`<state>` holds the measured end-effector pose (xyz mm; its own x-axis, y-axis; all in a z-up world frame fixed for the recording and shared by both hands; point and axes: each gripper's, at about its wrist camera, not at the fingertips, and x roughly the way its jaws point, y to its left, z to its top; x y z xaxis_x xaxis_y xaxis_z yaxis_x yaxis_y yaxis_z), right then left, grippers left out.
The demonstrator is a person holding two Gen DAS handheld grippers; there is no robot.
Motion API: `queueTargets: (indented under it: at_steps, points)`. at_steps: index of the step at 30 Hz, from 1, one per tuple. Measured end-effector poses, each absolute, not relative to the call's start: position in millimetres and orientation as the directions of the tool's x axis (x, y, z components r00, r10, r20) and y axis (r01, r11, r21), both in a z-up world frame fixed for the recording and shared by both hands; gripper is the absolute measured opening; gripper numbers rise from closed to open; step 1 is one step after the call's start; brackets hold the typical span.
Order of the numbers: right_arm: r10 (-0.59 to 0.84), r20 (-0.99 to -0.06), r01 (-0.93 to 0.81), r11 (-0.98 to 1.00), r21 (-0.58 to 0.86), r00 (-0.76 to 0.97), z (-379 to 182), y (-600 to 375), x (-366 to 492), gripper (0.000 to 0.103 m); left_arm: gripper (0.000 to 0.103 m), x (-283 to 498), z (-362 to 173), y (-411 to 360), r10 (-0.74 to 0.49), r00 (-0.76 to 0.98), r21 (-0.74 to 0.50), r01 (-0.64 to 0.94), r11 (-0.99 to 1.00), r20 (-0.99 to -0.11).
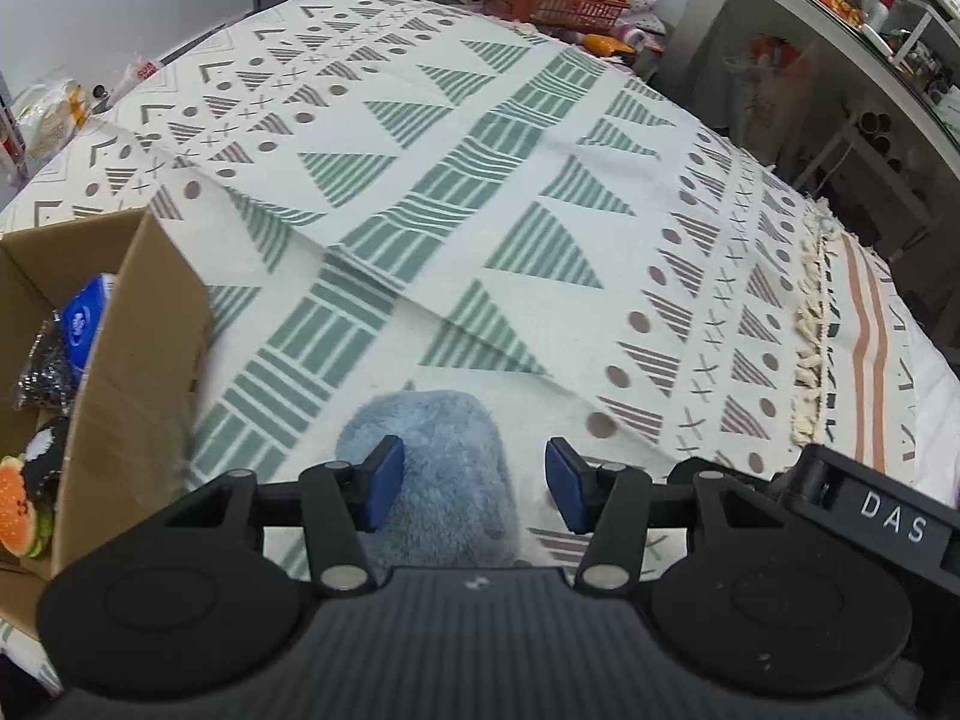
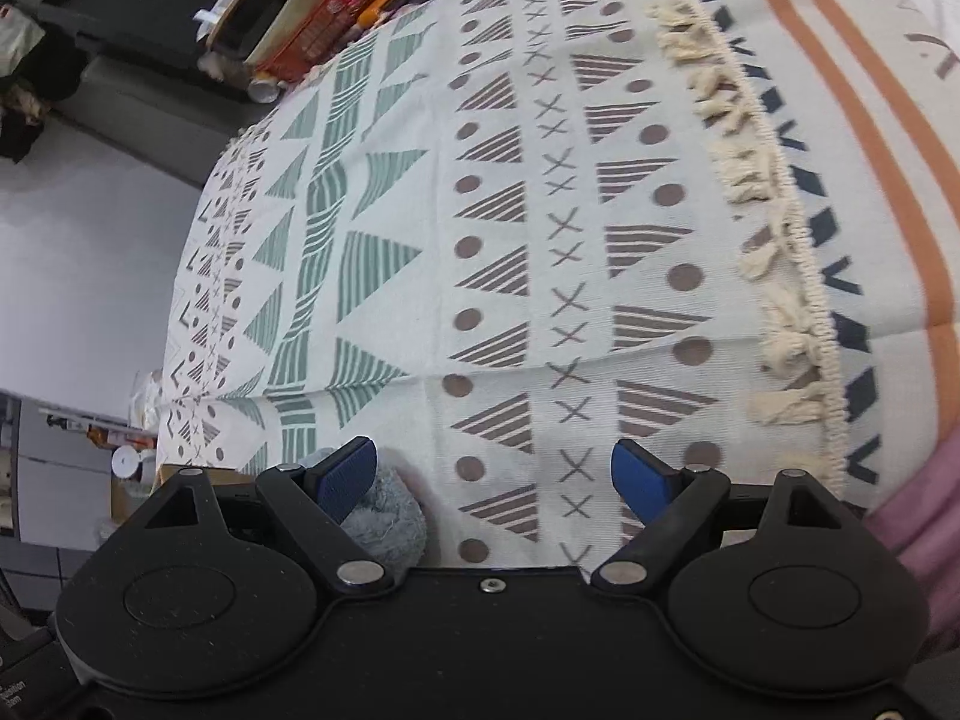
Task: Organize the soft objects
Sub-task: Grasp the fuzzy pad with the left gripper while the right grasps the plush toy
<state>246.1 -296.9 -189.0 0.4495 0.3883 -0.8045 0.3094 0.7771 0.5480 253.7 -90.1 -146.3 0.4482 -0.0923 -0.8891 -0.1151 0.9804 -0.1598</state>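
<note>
A fluffy light-blue plush (image 1: 444, 468) lies on the patterned blanket (image 1: 540, 180), right under my left gripper (image 1: 477, 489). That gripper is open, its blue pads on either side of the plush and not closed on it. A cardboard box (image 1: 138, 360) stands at the left and holds a blue packet (image 1: 84, 324), a dark shiny bag (image 1: 45, 369) and a burger-shaped plush toy (image 1: 24, 507). In the right wrist view the same blue plush (image 2: 384, 519) shows just past the left fingertip of my right gripper (image 2: 495, 477), which is open over bare blanket (image 2: 540, 240).
A cream tassel fringe (image 1: 810, 330) crosses the blanket at the right, over a second cloth with orange stripes (image 1: 870, 360). Beyond the far edge stand a red basket (image 1: 552, 0) and clutter. Grey shelving (image 1: 840, 60) stands at the upper right.
</note>
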Motion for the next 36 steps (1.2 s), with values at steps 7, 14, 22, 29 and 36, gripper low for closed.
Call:
queueTargets:
  at_steps: [7,14,22,29,36]
  points:
    - [0.433,-0.789,0.222,0.798,0.56,0.435,-186,-268,250,0.068,0.049,250,-149,-60,-0.117,0.43,-0.195,-0.143,0.97,-0.895]
    - [0.493,-0.774,0.163,0.792,0.588,0.396,-188,-244,248,0.061,0.038,246,-156,-33,-0.152,0.442,-0.255,-0.185,0.949,-0.884]
    - [0.524,-0.767,0.154,0.779,0.607,0.371,-194,-221,249,0.056,0.033,243,-171,-7,-0.19,0.438,-0.319,-0.243,0.916,-0.879]
    - [0.527,-0.761,0.145,0.778,0.611,0.379,-200,-198,252,0.051,0.026,238,-177,17,-0.249,0.445,-0.401,-0.288,0.87,-0.86]
    - [0.525,-0.773,0.171,0.777,0.606,0.355,-210,-187,256,0.026,0.023,240,-178,22,-0.28,0.44,-0.431,-0.294,0.853,-0.853]
